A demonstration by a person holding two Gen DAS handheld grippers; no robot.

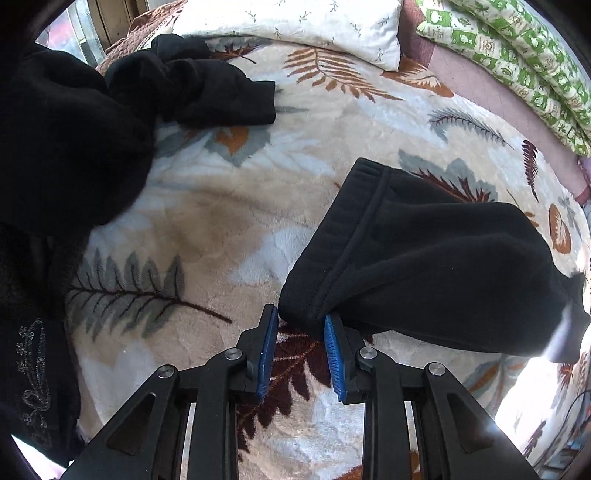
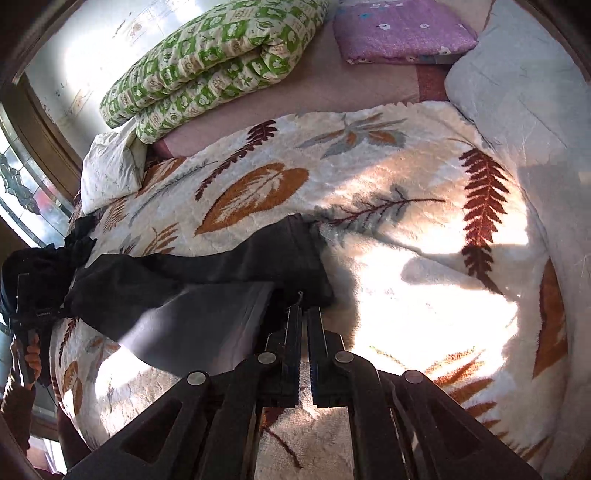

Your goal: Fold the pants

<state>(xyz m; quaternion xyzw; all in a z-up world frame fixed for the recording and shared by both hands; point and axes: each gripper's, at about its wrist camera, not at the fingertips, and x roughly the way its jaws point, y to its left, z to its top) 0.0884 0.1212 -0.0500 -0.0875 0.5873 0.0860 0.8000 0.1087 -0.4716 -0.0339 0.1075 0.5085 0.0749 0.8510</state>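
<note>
Lying across the leaf-print blanket (image 1: 229, 206), the black pants (image 1: 424, 258) stretch over the bed's middle, their ribbed waistband end raised toward the left gripper (image 1: 300, 325). That gripper's blue pads (image 1: 269, 354) stand apart, jaws spread; the waistband's corner touches the tip of one pad but is not pinched between them. In the right wrist view the right gripper (image 2: 303, 314) has its fingers nearly together, with the pants' (image 2: 207, 273) edge right at the tips; whether cloth is actually clamped there I cannot tell. A second heap of dark clothes (image 1: 192, 85) sits near the blanket's far left corner. A white pillow (image 1: 295, 26) lies along the far edge, and a green-checked quilt (image 2: 207, 66) is folded beyond the blanket on the pink sheet (image 2: 303, 96). A purple cushion (image 2: 402, 29) rests just beside it.
</note>
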